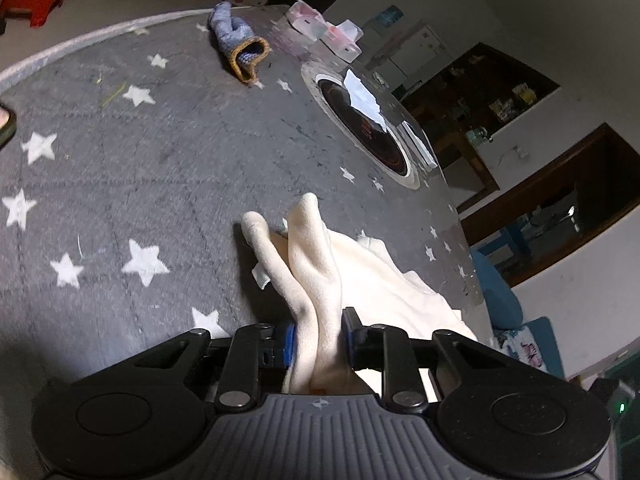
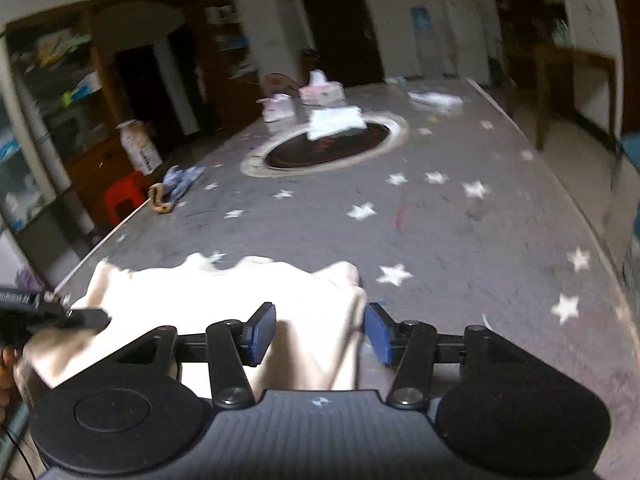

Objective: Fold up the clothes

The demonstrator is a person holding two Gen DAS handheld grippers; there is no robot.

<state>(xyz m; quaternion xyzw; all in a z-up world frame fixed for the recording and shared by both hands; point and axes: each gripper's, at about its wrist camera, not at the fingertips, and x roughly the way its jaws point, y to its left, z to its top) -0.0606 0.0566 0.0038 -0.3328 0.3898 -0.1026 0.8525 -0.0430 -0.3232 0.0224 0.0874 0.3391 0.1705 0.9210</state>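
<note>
While the left hand-held gripper (image 1: 318,344) pinches a bunched fold of the cream garment (image 1: 360,280) on the counter (image 1: 160,160), the right hand-held gripper (image 2: 320,330) stands spread, the garment's right edge lying loose between its pads.

Left gripper (image 1: 318,338) pitched downward, blue pads (image 1: 289,346) drawn close and pressing on a bunched fold of cream garment (image 1: 316,280) that rises ahead of the fingertips. Right gripper (image 2: 320,330) likewise angled down, blue pads (image 2: 264,332) parted, nothing pinched; edge of the same garment lying in the gap, nearer the right-hand pad but clear of both. In the right wrist view, left gripper's dark body visible at far left, with a hand (image 2: 6,364) behind it.
</note>
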